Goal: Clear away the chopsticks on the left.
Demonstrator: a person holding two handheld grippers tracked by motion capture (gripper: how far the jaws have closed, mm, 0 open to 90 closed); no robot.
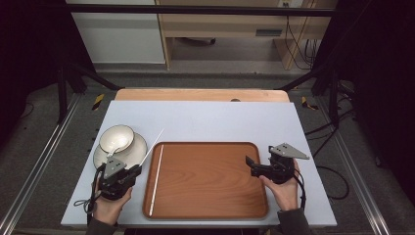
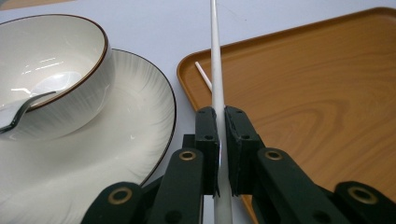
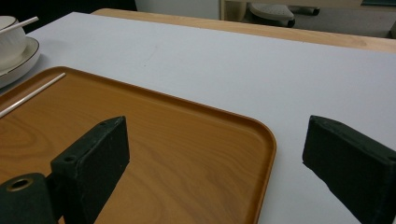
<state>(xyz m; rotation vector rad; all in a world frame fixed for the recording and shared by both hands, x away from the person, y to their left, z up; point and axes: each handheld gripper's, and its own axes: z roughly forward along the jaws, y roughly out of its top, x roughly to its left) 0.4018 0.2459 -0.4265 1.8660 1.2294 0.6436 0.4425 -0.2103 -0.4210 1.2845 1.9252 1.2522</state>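
A white chopstick [image 2: 215, 60] is pinched in the left gripper [image 2: 221, 128], whose two black jaws are closed tight on it, the pads pressing its sides near the thicker end. The stick runs up and away from the jaws, slanting above the gap between the crockery and the tray; seen from above, it [image 1: 152, 145] points toward the far side of the table, its tip over the bare mat just beyond the tray's far left corner. The hand [image 1: 108, 201] holding this gripper [image 1: 139, 169] sits near the table's near left corner.

A second white chopstick [image 1: 156, 178] lies flat inside the wooden tray [image 1: 210, 208], close along its left rim and running nearly the tray's whole depth.

Just left of the held stick stands a white bowl [image 2: 51, 60] with a dark rim, set on a ribbed white plate [image 2: 140, 116] whose edge almost meets the tray's corner. A metal spoon handle [image 2: 21, 112] rests in the bowl.

The right gripper [image 1: 251, 165] is held at the tray's right edge, its jaws spread wide with nothing between them; one jaw hangs over the tray's wood, the other over the mat beside the rim. Its hand [image 1: 285, 188] is near the tray's near right corner.

The tray lies on a pale grey-blue mat [image 1: 220, 122] covering a wooden table [image 1: 195, 94], whose far edge shows as a bare strip. Around it are a dark metal frame [image 1: 195, 10], grey floor, trailing cables [image 1: 298, 44], and light wooden furniture [image 1: 220, 24] behind.
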